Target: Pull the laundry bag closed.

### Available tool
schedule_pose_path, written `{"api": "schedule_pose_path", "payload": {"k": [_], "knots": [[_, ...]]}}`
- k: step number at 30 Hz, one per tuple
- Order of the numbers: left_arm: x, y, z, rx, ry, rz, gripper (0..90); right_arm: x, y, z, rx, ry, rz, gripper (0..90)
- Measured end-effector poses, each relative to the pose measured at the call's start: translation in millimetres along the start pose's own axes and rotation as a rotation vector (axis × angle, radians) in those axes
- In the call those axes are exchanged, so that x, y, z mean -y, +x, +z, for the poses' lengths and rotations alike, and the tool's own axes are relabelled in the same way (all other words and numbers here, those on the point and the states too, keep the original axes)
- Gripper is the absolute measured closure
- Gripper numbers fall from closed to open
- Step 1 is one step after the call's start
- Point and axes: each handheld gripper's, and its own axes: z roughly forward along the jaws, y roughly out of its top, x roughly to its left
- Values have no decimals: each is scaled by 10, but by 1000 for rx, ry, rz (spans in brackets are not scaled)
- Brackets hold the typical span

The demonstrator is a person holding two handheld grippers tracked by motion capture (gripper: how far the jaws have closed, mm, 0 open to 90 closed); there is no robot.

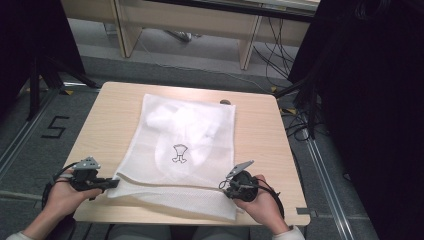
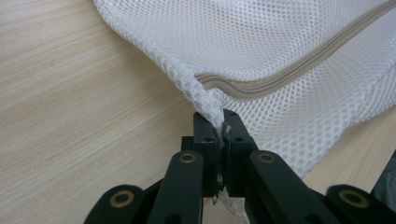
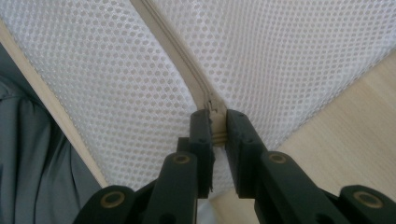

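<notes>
I am looking at what reads as a lab or recording studio, not a home. My small wooden bench (image 1: 115, 107) stands on grey carpet between metal floor rails (image 1: 325, 175), with a taped number five (image 1: 55, 127) on the floor, black curtains (image 1: 370, 100) at both sides and loose cables (image 1: 280, 55) trailing beyond.

Even, soft overhead light lit the table (image 1: 115, 107); no hard shadows. High view was slightly soft, its side margins nearly black. Gripper views were sharp on the mesh bag (image 2: 261, 42), jaws in near-silhouette.
</notes>
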Motion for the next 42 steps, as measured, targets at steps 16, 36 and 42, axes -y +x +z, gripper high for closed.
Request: {"api": "schedule_pose_path", "payload": {"k": [16, 36, 42], "knots": [[9, -2, 2, 3, 30, -3, 854, 147, -73, 52, -3, 53, 19, 816], [-1, 11, -4, -31, -111, 45, 402, 290, -283, -74, 74, -192, 240, 467], [-7, 24, -23, -49, -72, 91, 388, 286, -274, -99, 67, -164, 253, 452]]}}
